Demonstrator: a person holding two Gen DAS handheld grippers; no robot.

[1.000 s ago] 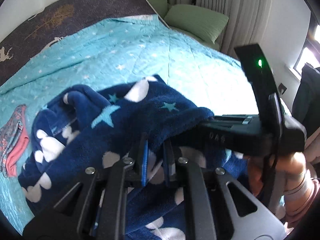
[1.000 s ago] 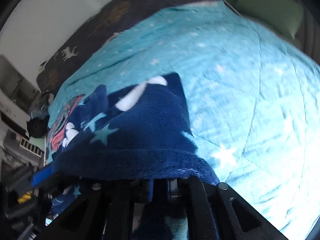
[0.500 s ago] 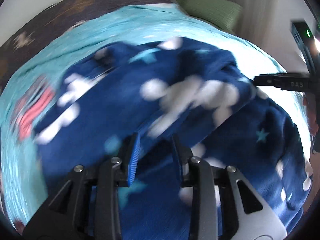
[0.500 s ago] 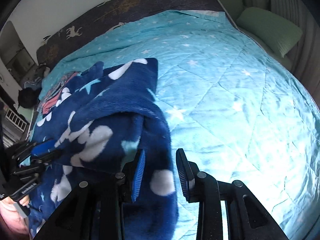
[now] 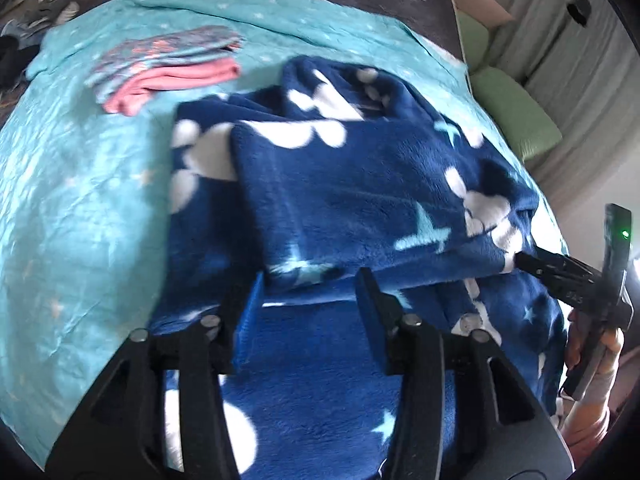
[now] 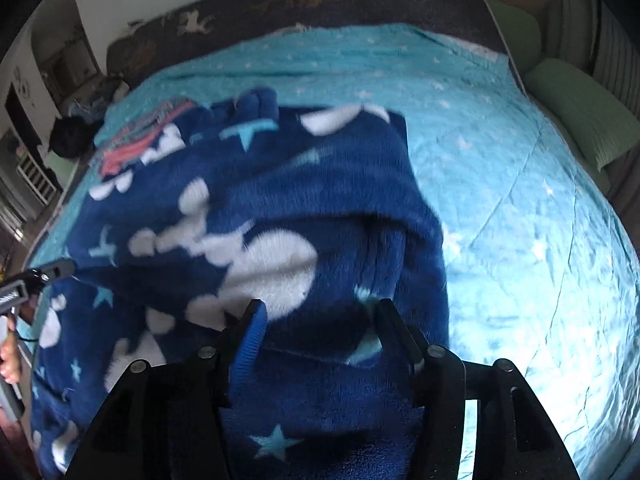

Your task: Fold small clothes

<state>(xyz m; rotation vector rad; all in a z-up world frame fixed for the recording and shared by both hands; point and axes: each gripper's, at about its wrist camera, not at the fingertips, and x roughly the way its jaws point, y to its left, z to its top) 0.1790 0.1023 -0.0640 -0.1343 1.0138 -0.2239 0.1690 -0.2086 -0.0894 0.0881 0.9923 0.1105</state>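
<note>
A navy fleece garment (image 5: 352, 184) with white clouds and light-blue stars lies folded over itself on the teal bedspread (image 5: 80, 208). It also fills the right wrist view (image 6: 256, 216). My left gripper (image 5: 310, 290) is open, its fingers just above the garment's near folded edge. My right gripper (image 6: 318, 320) is open over the garment's near right part. The right gripper also shows at the right edge of the left wrist view (image 5: 560, 276). Neither holds cloth.
A folded pink and grey patterned garment (image 5: 168, 64) lies on the bedspread behind the fleece on the left. Green cushions (image 6: 584, 112) line the right side. A dark deer-print cover (image 6: 320, 0) lies across the head of the bed.
Both grippers were shut on the fleece a second ago and have opened. The lifted fleece has dropped flat into a fold on the bed. Both grippers have drawn back slightly.
</note>
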